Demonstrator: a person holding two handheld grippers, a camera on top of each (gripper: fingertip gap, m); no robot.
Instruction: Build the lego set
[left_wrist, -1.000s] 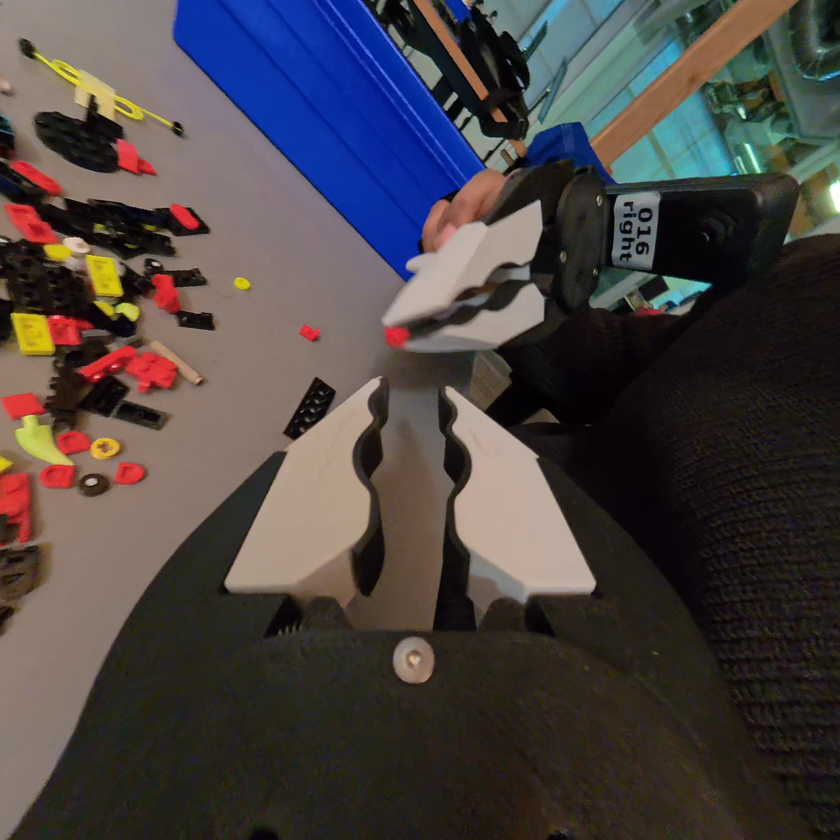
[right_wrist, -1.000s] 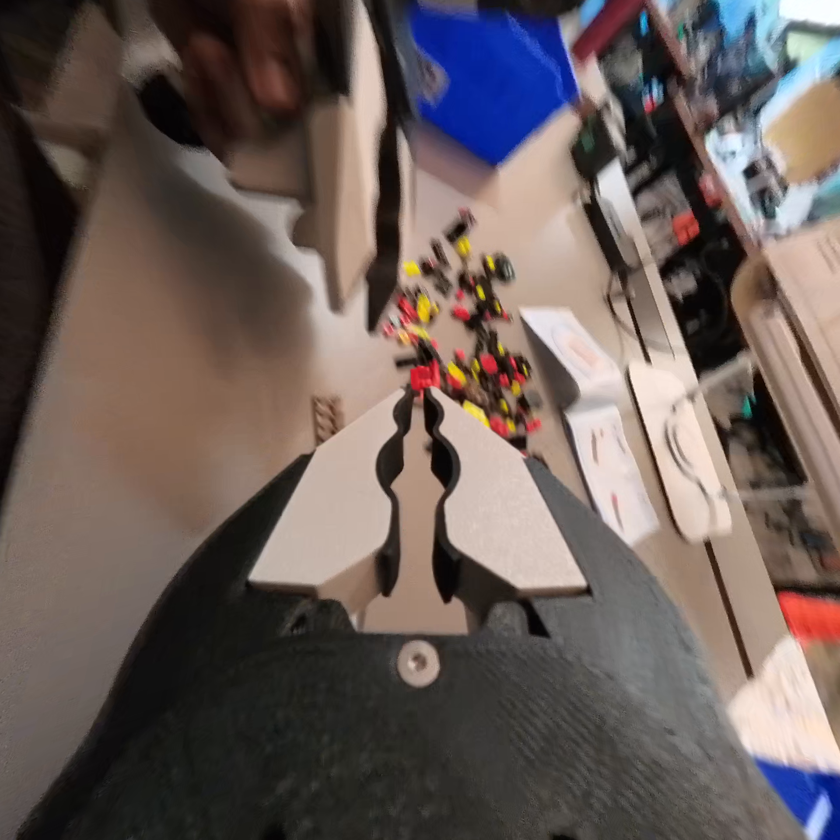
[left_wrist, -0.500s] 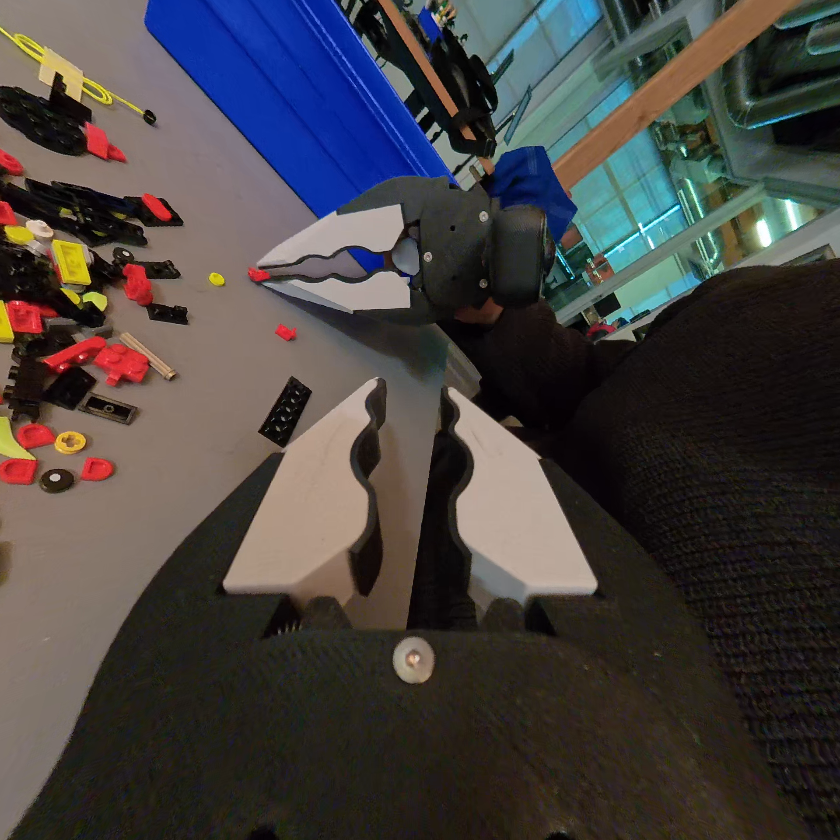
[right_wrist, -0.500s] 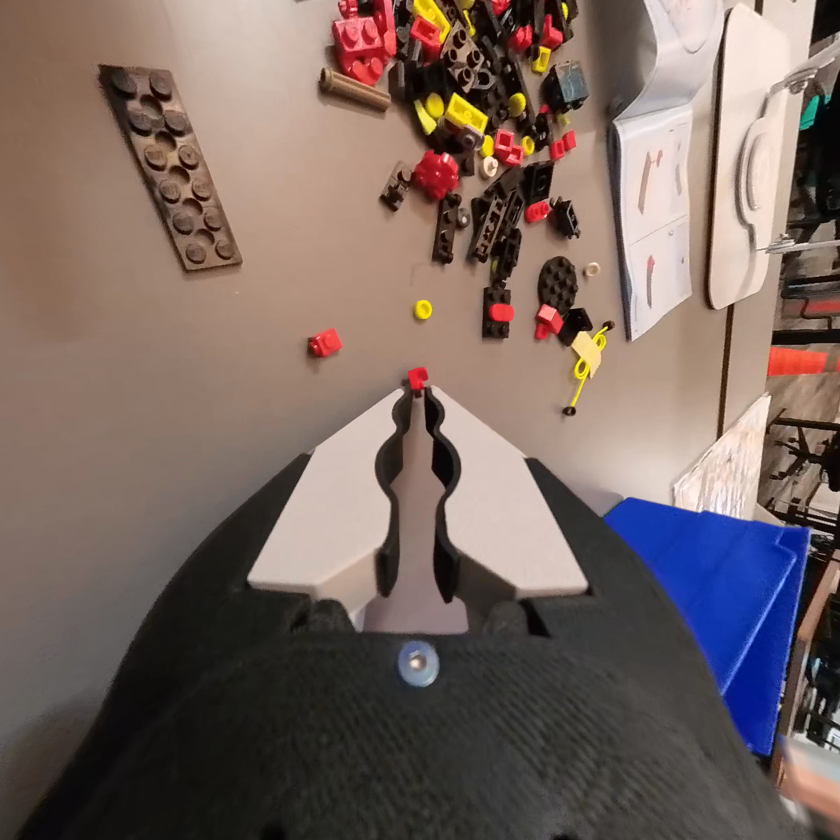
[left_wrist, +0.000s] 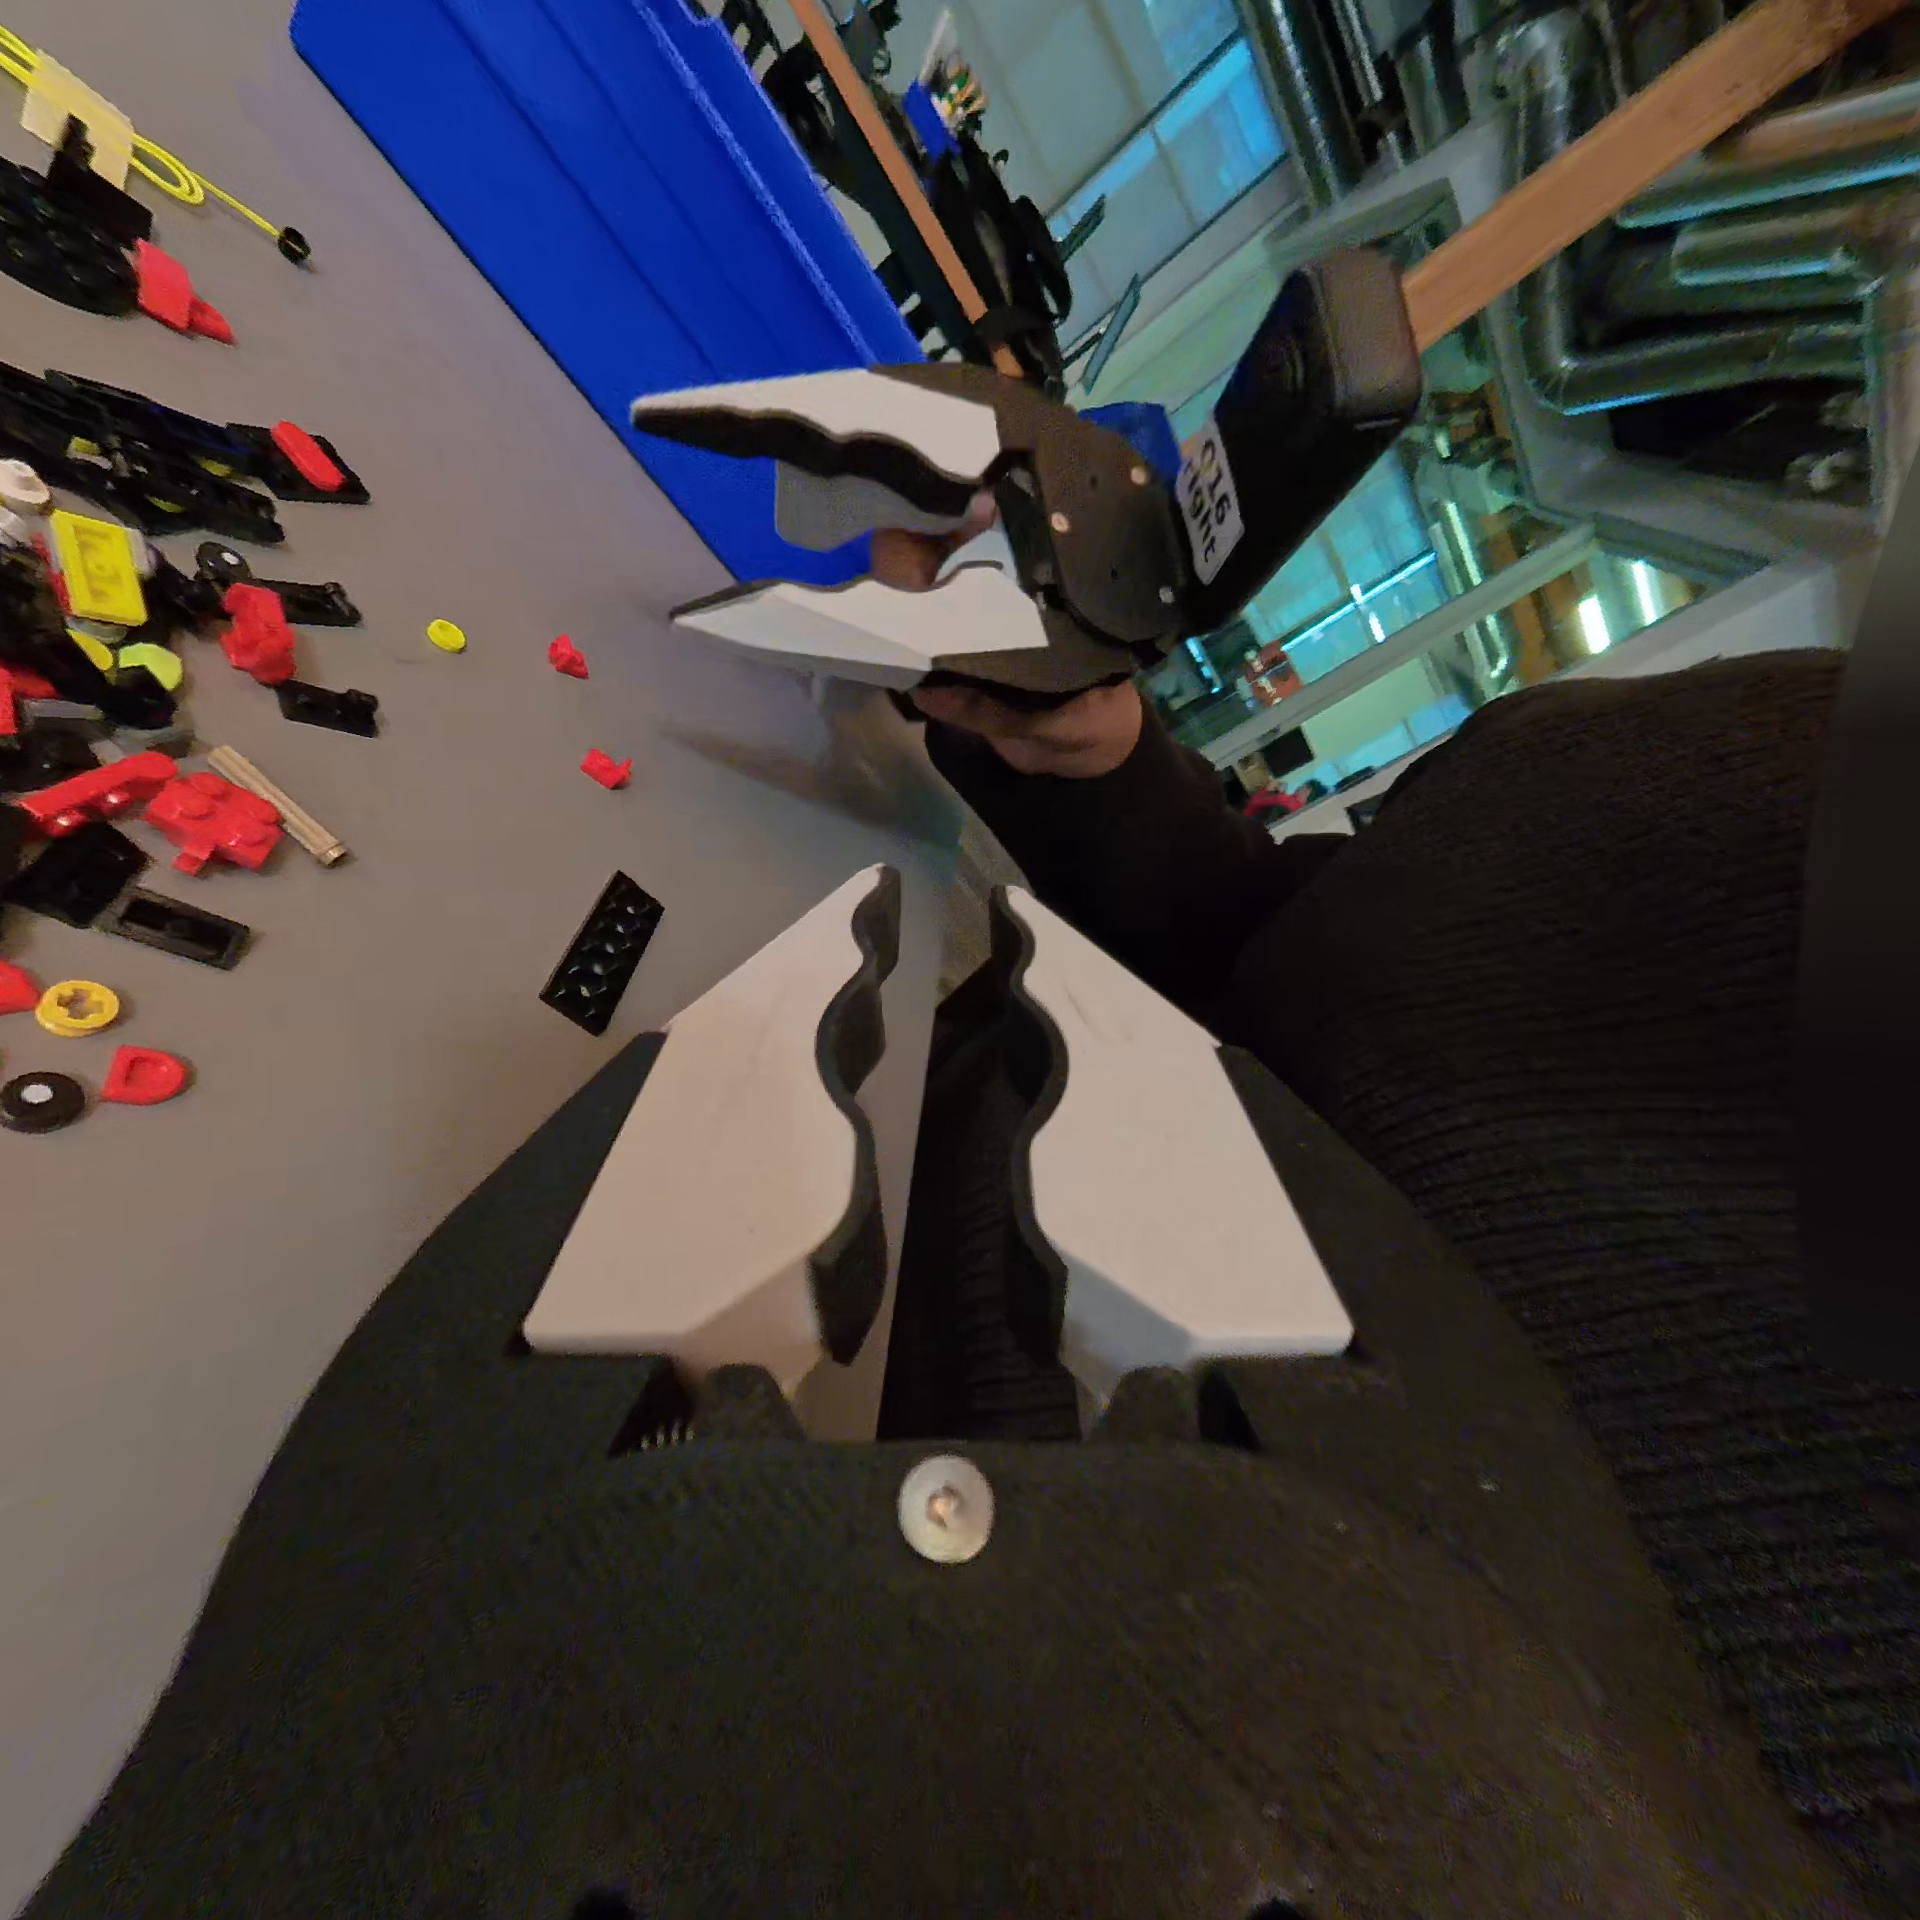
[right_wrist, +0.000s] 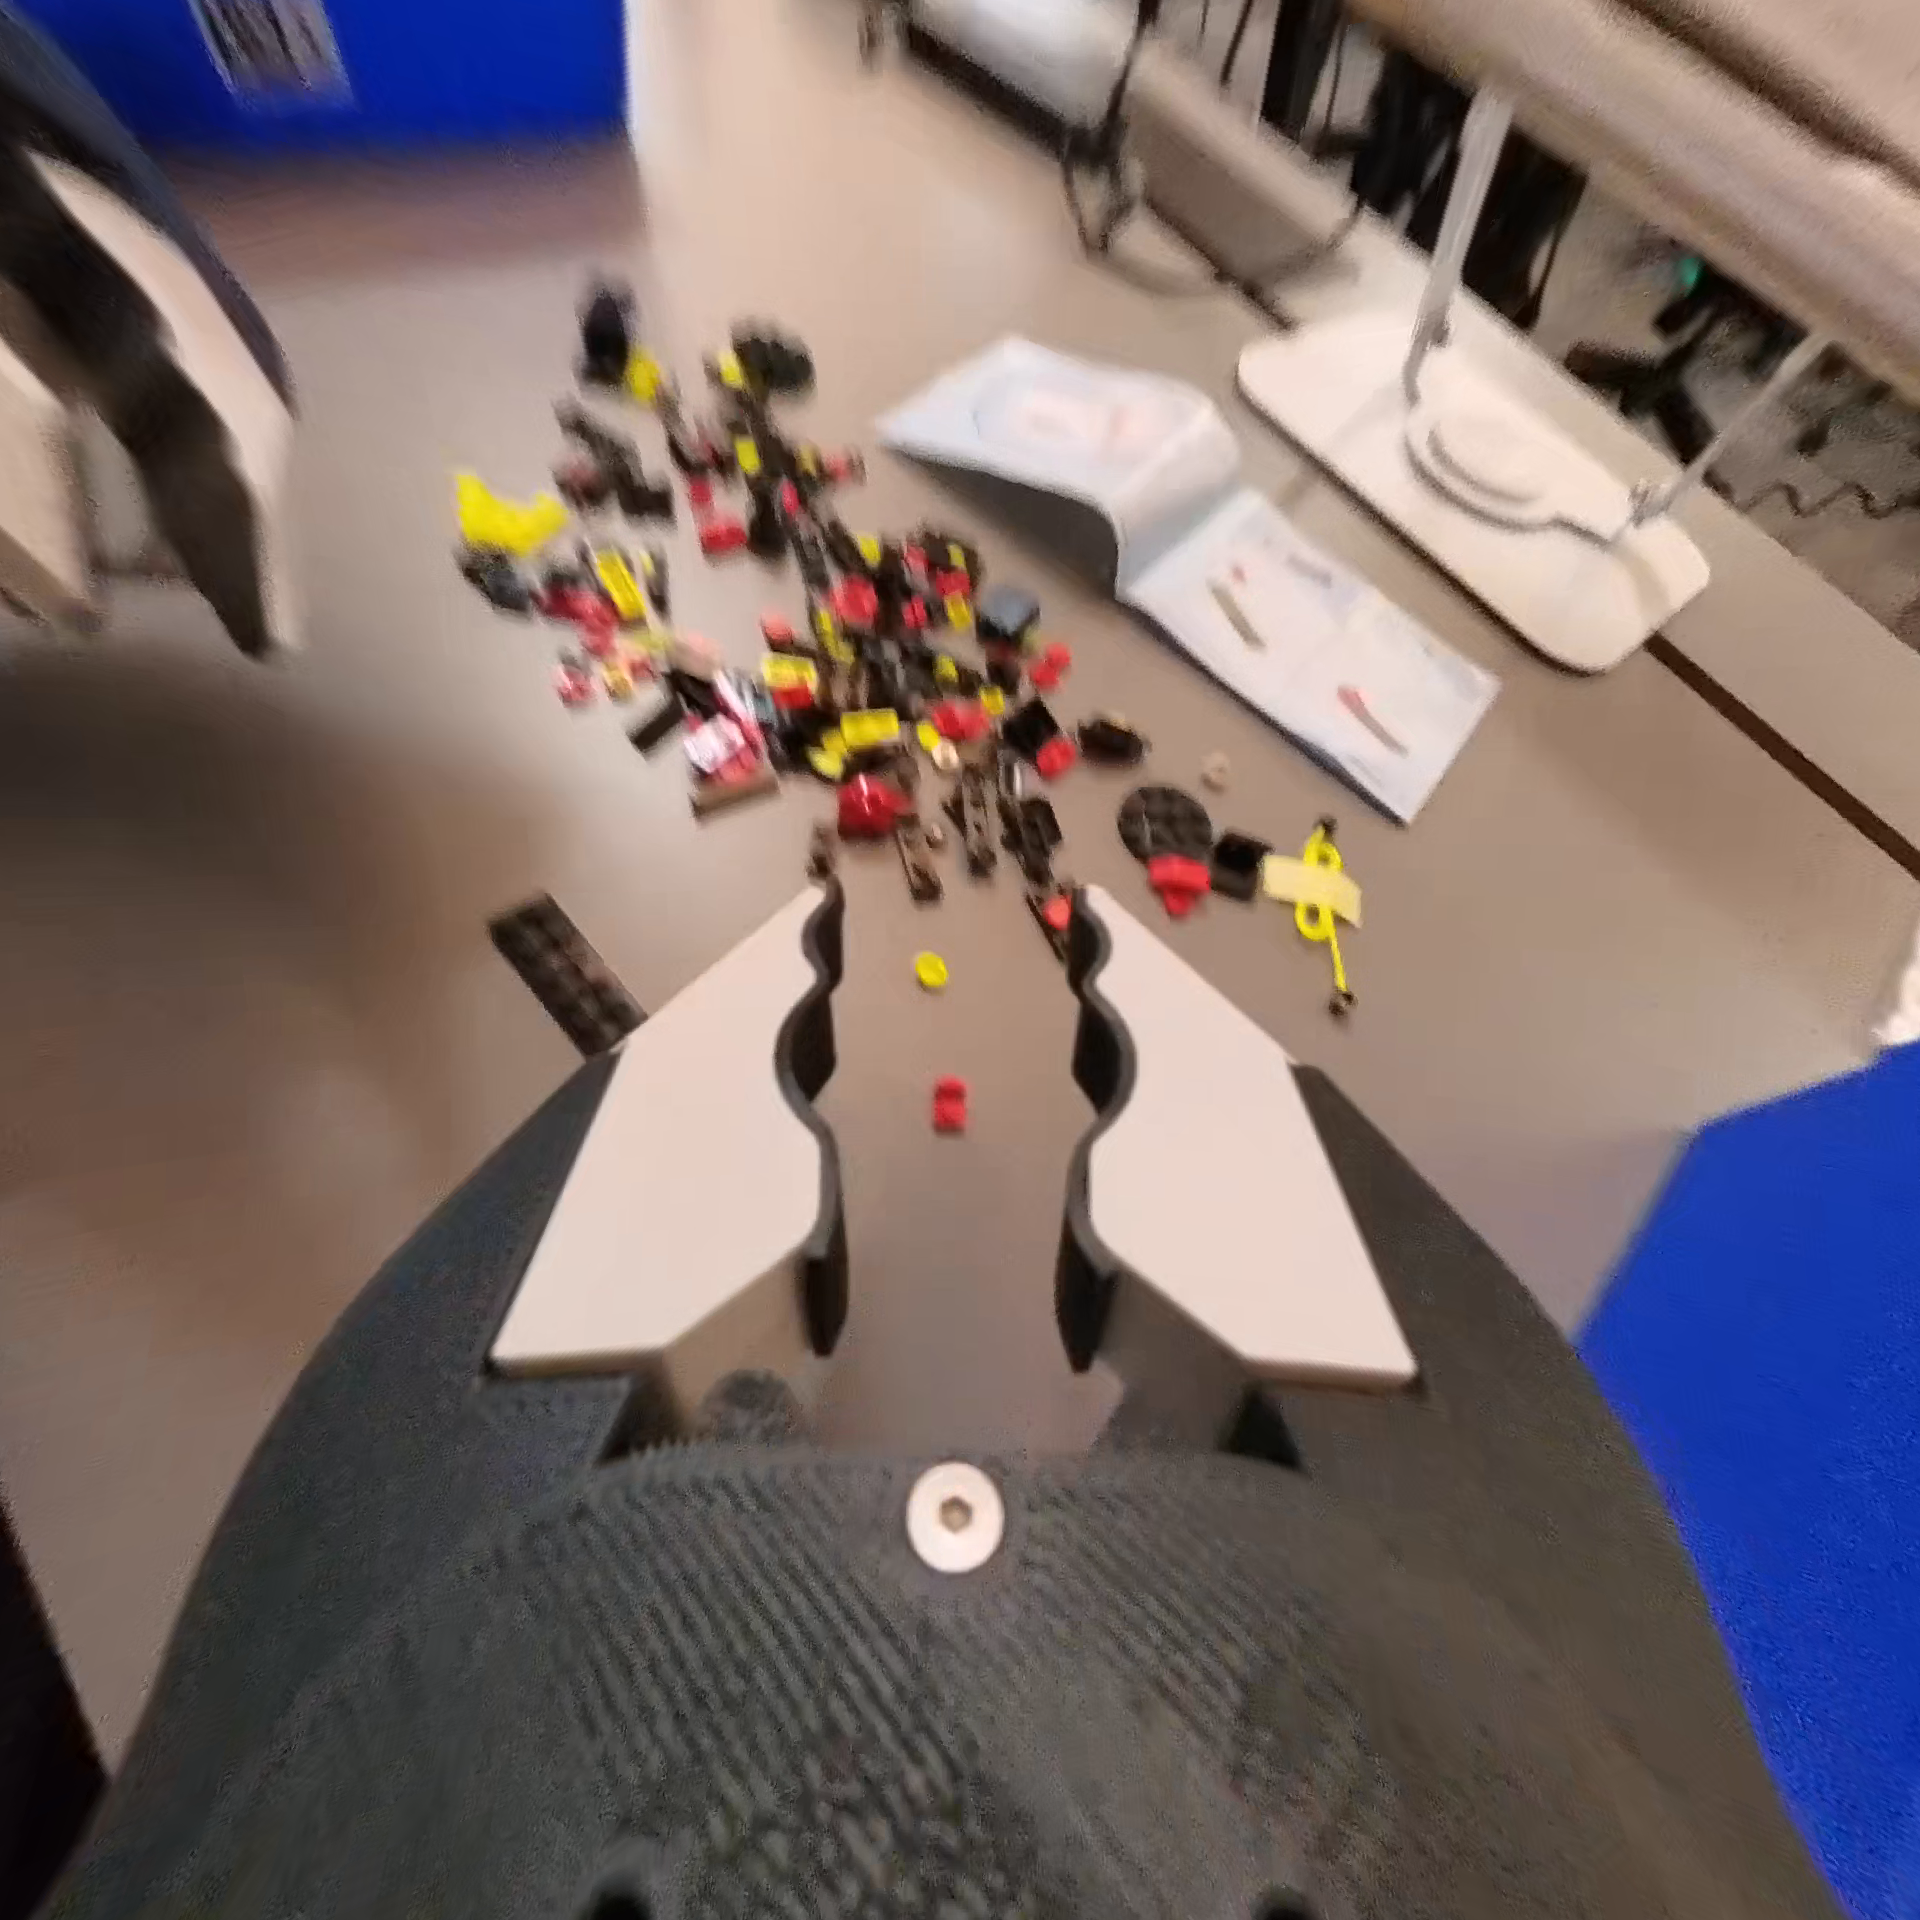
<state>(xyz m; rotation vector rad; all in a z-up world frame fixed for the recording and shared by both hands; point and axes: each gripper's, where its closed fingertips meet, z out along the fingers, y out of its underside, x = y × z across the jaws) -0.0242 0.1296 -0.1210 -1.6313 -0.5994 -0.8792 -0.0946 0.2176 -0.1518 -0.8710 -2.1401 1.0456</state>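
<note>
Here both grippers' fingers (right_wrist: 717, 1122) stand spread and empty above loose lego pieces (right_wrist: 862, 665)

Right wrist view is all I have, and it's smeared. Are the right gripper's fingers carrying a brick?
Observer: No. The left wrist view shows the right gripper side-on, fingers wide apart with nothing between them, held off the grey table.
Operator: I see one small red brick below it. Any more?
Observer: Two. One small red piece and a second small red piece lie apart on the table.
Operator: Left gripper?
Observer: The left gripper is open by a narrow gap and empty, pointing towards the person's black sleeve.
</note>
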